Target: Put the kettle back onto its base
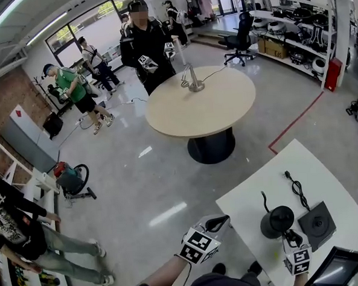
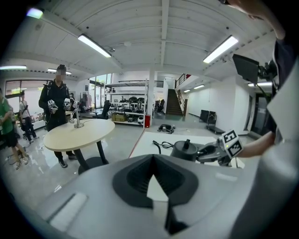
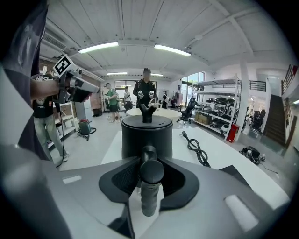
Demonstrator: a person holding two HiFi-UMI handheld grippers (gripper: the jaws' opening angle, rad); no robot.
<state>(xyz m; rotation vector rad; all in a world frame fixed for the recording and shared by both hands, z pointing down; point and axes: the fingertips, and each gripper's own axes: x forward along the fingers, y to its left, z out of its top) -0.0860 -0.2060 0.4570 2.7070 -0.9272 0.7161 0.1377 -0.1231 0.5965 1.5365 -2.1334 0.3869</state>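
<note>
The black kettle point(image 1: 277, 221) stands on the white table point(image 1: 325, 166), just left of its dark square base point(image 1: 317, 224), apart from it. My right gripper point(image 1: 292, 240) comes at it from the near side. In the right gripper view the kettle's handle point(image 3: 150, 179) sits between the jaws, which are shut on it, with the kettle body point(image 3: 146, 135) right ahead. My left gripper point(image 1: 222, 219) hangs off the table's left edge, away from the kettle, its tips together with nothing between them point(image 2: 153, 158). From there the kettle point(image 2: 185, 150) shows to the right.
A black power cord point(image 1: 298, 189) lies on the table beyond the base. A dark screen point(image 1: 338, 268) sits at the near right corner. A round beige table point(image 1: 201, 105) stands farther off with a person behind it; other people and shelves line the room.
</note>
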